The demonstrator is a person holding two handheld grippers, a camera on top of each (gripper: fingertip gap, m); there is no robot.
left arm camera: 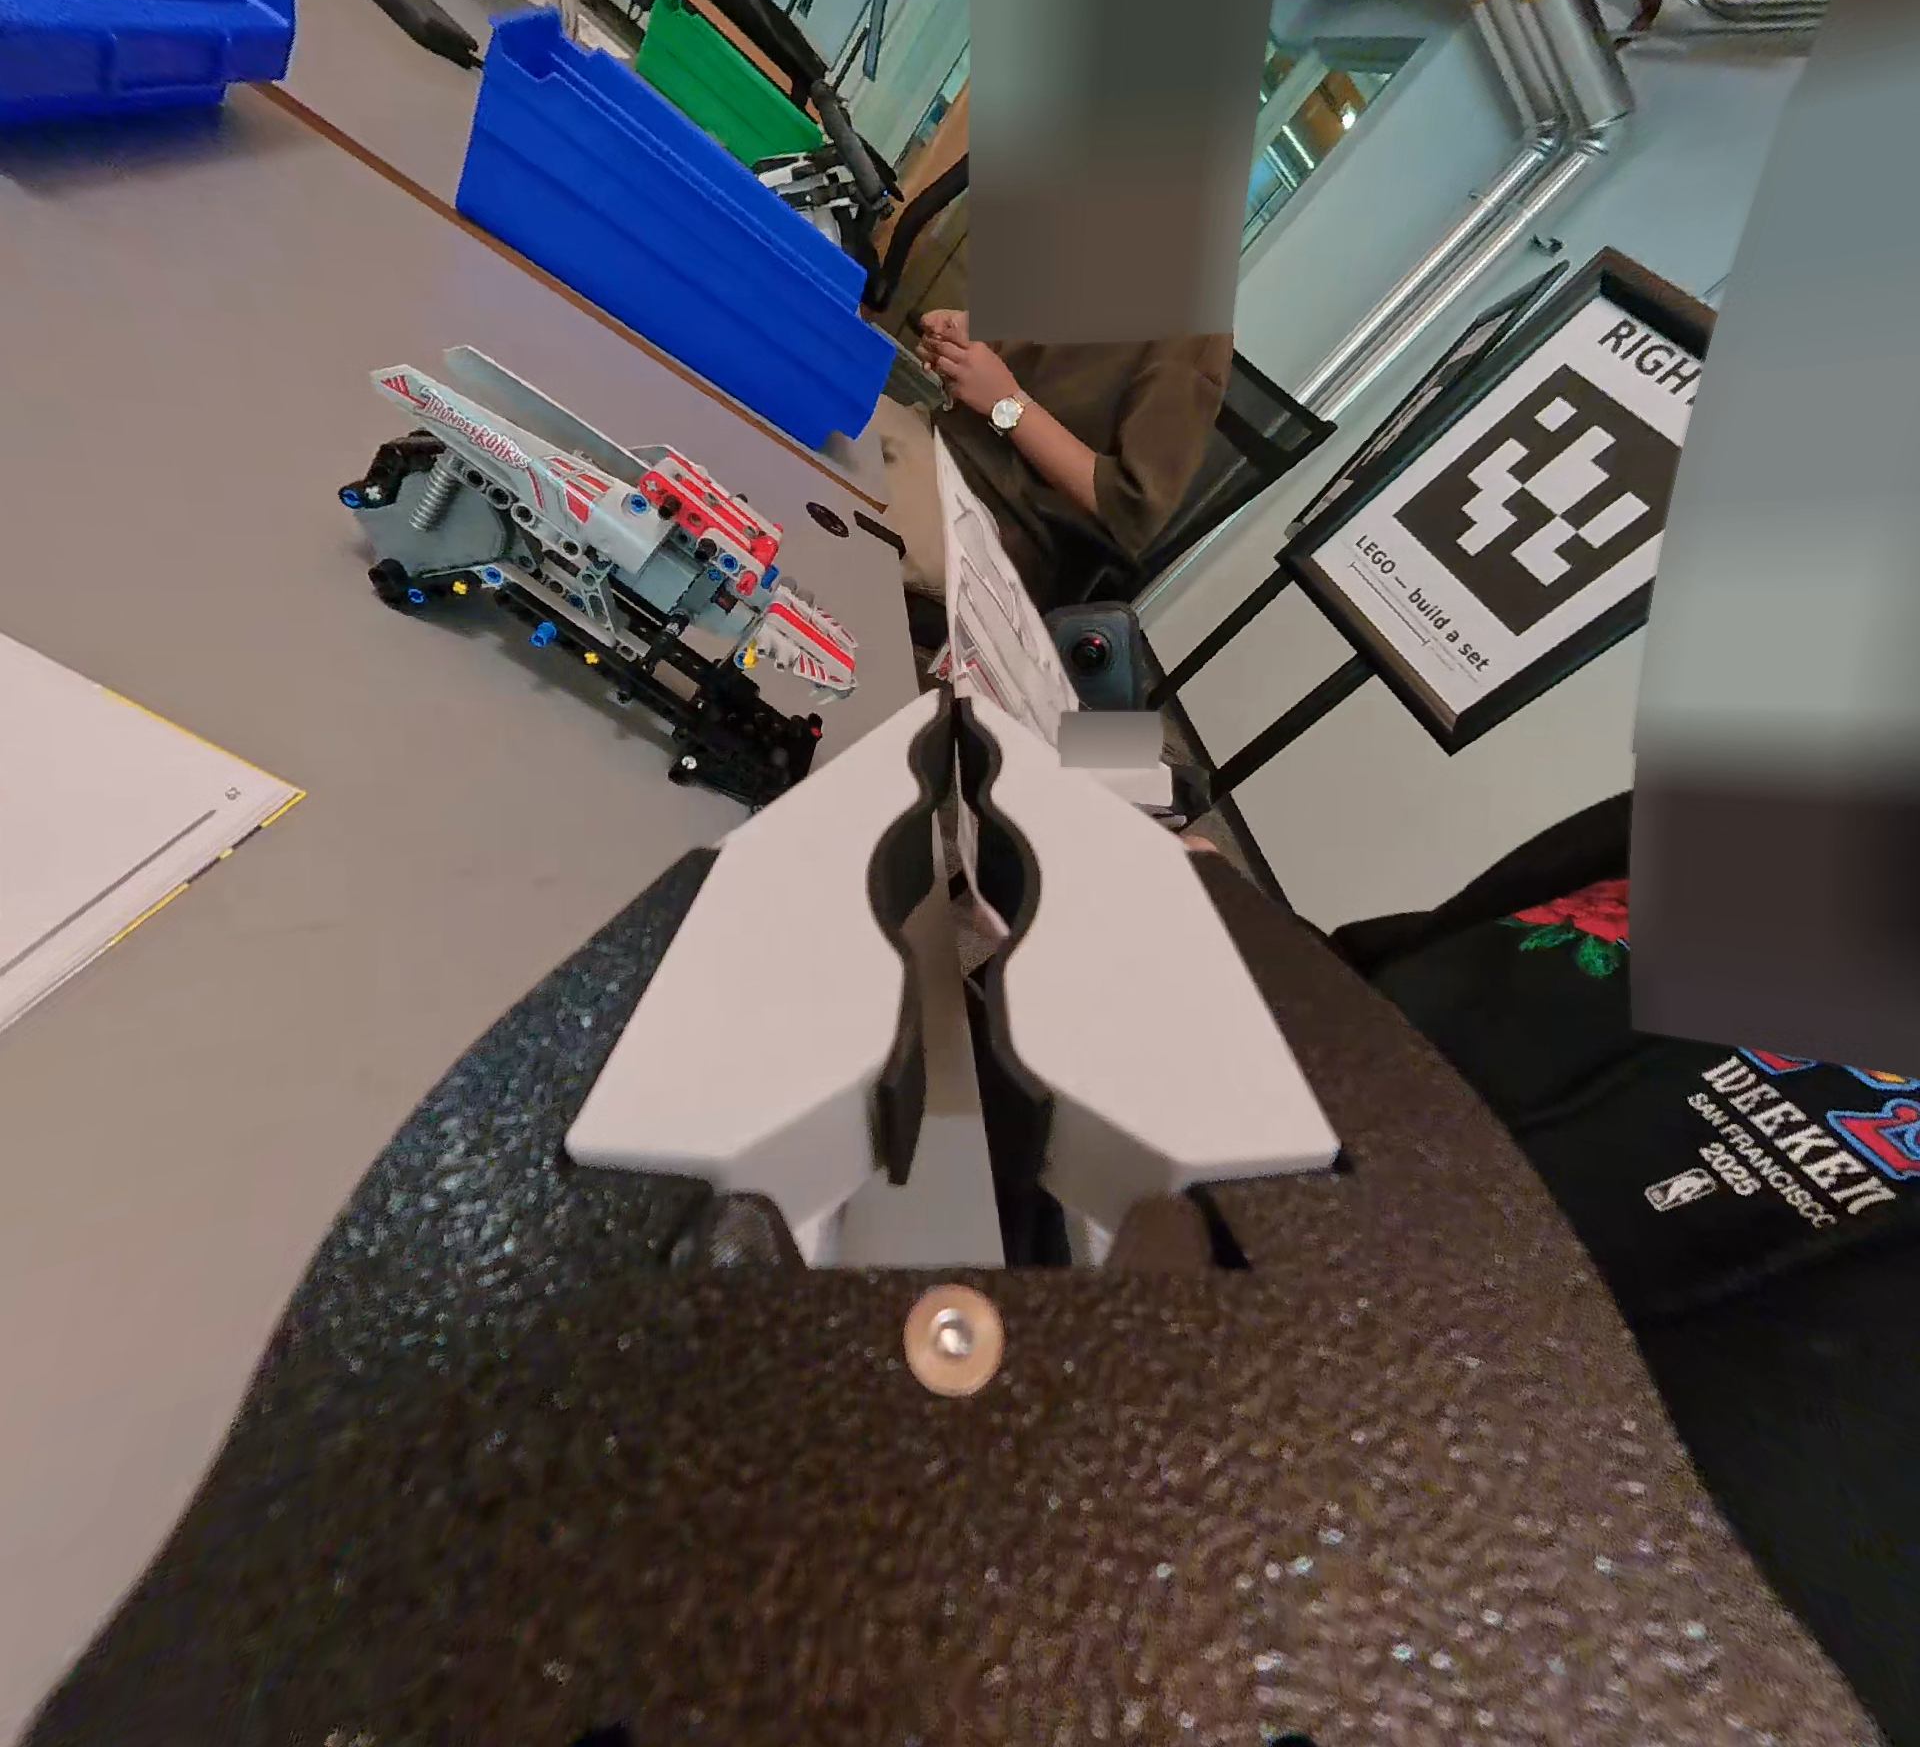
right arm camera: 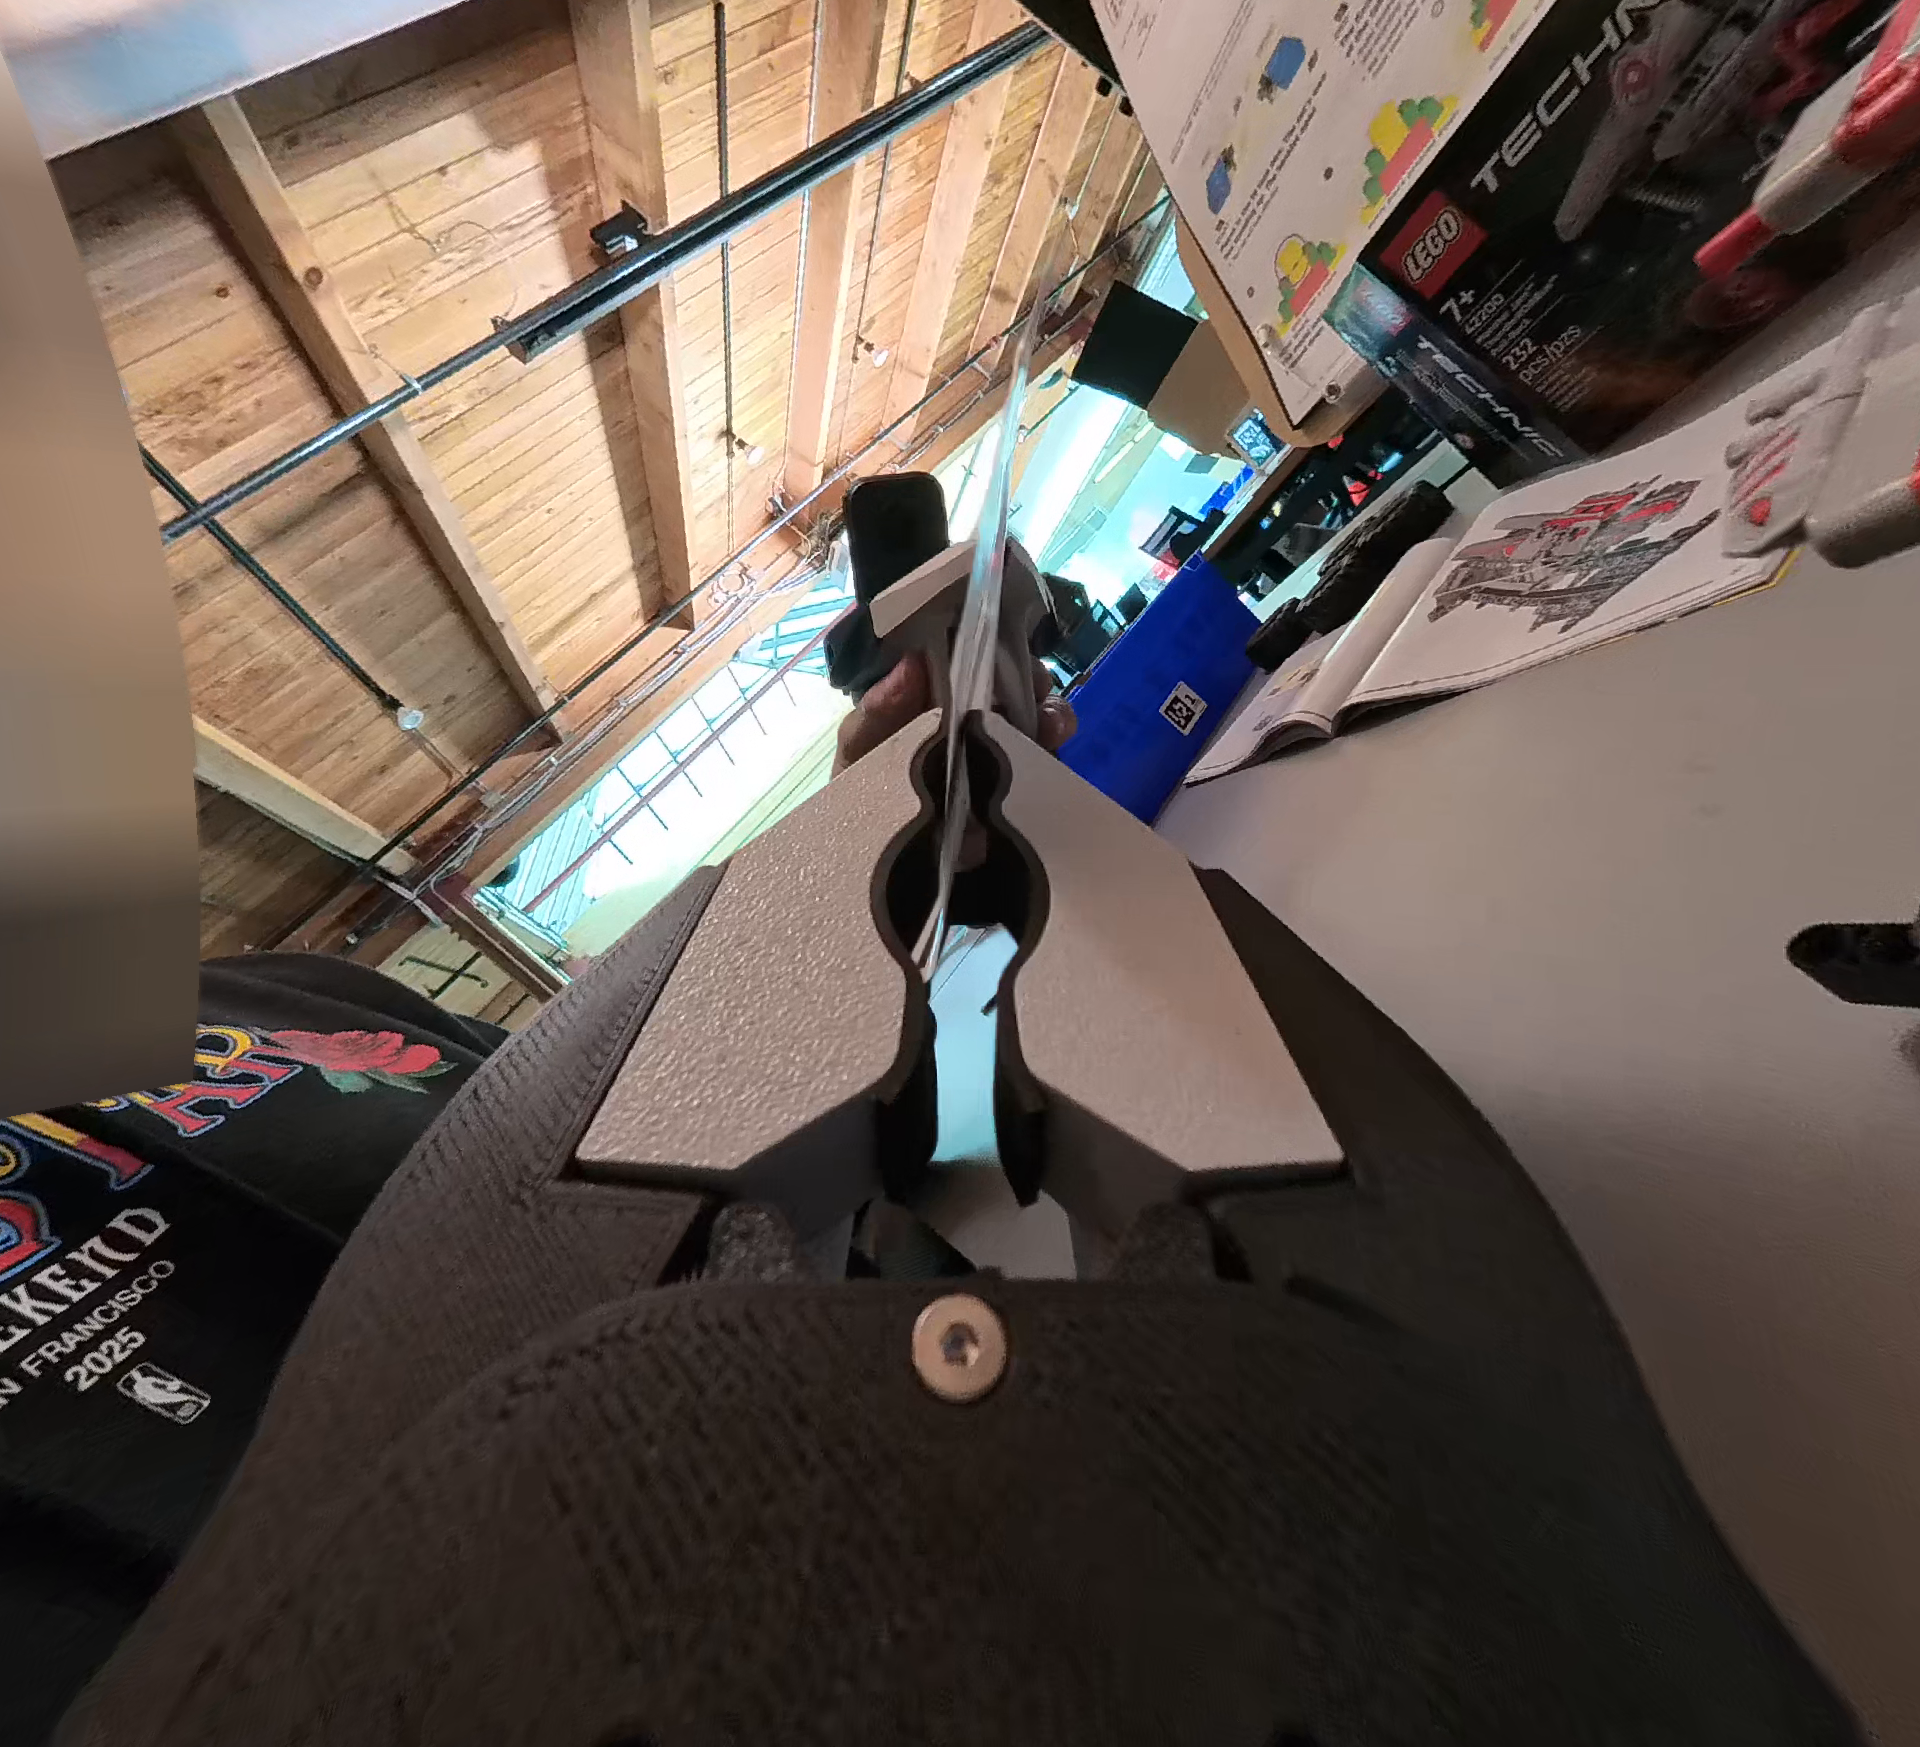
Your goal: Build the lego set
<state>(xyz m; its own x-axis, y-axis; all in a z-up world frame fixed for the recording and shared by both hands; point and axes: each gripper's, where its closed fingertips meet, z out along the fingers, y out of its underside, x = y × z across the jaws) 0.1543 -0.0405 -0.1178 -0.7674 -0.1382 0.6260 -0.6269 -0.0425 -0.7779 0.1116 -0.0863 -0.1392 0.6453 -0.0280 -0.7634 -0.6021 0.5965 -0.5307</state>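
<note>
Both grippers hold one thin white sticker sheet with red and grey prints. In the left wrist view the sheet point(left arm camera: 987, 575) stands edge-up out of my left gripper point(left arm camera: 954, 723), whose jaws are shut on its lower edge. In the right wrist view my right gripper point(right arm camera: 971, 733) is shut on the same sheet point(right arm camera: 1000, 492), seen edge-on. The left gripper point(right arm camera: 961, 601) pinches it farther along, held by a hand. The part-built grey, red and black lego model point(left arm camera: 592, 544) lies on the grey table point(left arm camera: 260, 471), left of the left gripper.
Blue bins point(left arm camera: 665, 211) and a green bin point(left arm camera: 717, 76) stand along the table's far edge. An open instruction booklet point(left arm camera: 114, 814) lies at the left, also in the right wrist view point(right arm camera: 1538, 575). The lego box point(right arm camera: 1621, 170), black tyres point(right arm camera: 1351, 575) and a framed marker sign point(left arm camera: 1507, 502) are near. A person sits behind. The grippers' ends are close to 7 cm from one another.
</note>
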